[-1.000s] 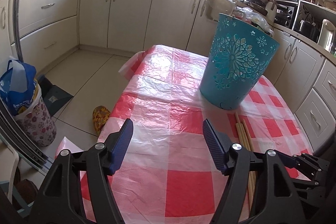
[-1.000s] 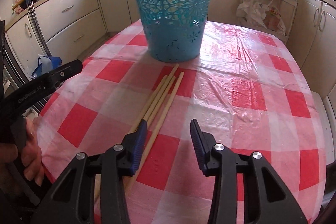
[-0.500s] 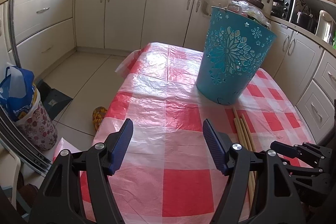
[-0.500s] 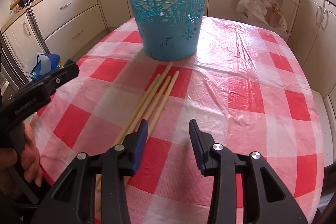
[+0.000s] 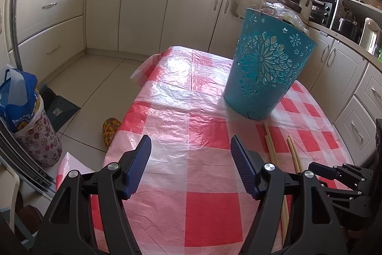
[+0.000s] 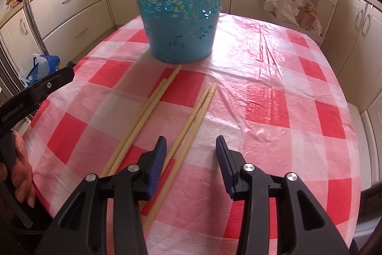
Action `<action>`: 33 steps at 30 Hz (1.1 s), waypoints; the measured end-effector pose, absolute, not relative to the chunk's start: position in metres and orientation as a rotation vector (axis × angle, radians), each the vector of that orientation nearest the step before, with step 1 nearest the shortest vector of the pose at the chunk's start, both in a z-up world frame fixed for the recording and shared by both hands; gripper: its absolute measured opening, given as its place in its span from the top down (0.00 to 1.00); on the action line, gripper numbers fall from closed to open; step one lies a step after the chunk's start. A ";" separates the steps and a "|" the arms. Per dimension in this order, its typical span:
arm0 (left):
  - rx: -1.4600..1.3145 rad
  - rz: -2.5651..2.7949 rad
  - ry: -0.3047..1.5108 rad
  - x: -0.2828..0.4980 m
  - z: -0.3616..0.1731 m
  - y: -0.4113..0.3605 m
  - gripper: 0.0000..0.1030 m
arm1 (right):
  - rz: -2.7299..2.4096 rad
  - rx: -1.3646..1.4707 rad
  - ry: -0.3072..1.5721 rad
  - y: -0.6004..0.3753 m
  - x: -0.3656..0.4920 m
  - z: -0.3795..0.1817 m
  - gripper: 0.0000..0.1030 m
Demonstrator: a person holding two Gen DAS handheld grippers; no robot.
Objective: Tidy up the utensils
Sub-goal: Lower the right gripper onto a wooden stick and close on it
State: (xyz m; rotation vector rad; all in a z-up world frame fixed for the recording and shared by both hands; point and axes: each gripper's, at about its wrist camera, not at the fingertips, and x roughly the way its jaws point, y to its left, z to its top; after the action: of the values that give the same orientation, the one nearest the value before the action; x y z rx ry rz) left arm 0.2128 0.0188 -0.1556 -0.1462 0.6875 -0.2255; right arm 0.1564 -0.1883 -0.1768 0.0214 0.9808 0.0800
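A teal basket (image 6: 179,8) with cut-out flowers stands upright on the bench (image 6: 274,92), which is covered with a red and white checked plastic cloth. Four wooden chopsticks lie flat on the cloth on the near side of the basket, in two pairs. The left pair (image 6: 143,116) reaches almost to the foot of the basket, with one tip just beside it. The right pair (image 6: 191,121) lies a little apart from the first pair and ends farther from the basket.

The right tongs (image 6: 189,147) stand apart with nothing clamped. The right pair of chopsticks runs between the two blue pads, close to the left-hand pad, and no pad presses on it. The left pair lies just outside that pad.

The left tongs (image 5: 191,154) also stand apart, wide and empty, over bare cloth to the left of the chopsticks and nearer than the basket. A hand (image 6: 21,173) grips their handle at the bench edge.
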 end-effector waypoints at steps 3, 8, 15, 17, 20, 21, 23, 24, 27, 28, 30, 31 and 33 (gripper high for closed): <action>-0.147 -0.225 0.688 0.213 -0.156 0.019 0.36 | 0.089 0.031 0.977 -0.190 0.157 -0.177 0.60; -0.142 -0.237 0.686 0.211 -0.155 0.018 0.36 | 0.109 0.050 0.987 -0.194 0.161 -0.176 0.71; 0.017 -0.452 0.706 0.196 -0.148 -0.033 0.36 | 0.179 0.181 0.998 -0.218 0.160 -0.175 0.78; 0.059 -0.489 0.742 0.196 -0.149 -0.056 0.36 | 0.175 0.248 0.986 -0.229 0.159 -0.176 0.78; 0.099 -0.471 0.794 0.204 -0.154 -0.077 0.36 | 0.136 0.217 0.977 -0.233 0.159 -0.175 0.78; 0.107 -0.460 0.806 0.206 -0.156 -0.080 0.36 | 0.129 0.195 0.980 -0.232 0.160 -0.176 0.78; 0.113 -0.448 0.835 0.211 -0.160 -0.085 0.36 | 0.129 0.157 0.978 -0.228 0.161 -0.176 0.78; 0.119 -0.441 0.844 0.213 -0.162 -0.086 0.36 | 0.131 0.156 0.977 -0.228 0.162 -0.175 0.78; 0.095 -0.438 0.851 0.215 -0.162 -0.083 0.36 | 0.140 0.199 0.955 -0.232 0.164 -0.172 0.78; 0.096 -0.428 0.850 0.216 -0.162 -0.082 0.36 | 0.144 0.199 0.951 -0.232 0.165 -0.172 0.78; 0.090 -0.418 0.861 0.219 -0.163 -0.079 0.36 | 0.151 0.180 0.956 -0.230 0.169 -0.172 0.78; 0.086 -0.411 0.863 0.221 -0.162 -0.077 0.36 | 0.155 0.163 0.964 -0.227 0.172 -0.174 0.78; 0.090 -0.398 0.867 0.225 -0.163 -0.077 0.36 | 0.160 0.124 0.977 -0.220 0.176 -0.176 0.78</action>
State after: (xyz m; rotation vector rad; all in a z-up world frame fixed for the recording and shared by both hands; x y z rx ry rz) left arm 0.2246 -0.0773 -0.1634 0.0903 0.8669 -0.3981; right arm 0.1755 -0.2203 -0.1756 0.1237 0.9769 0.1599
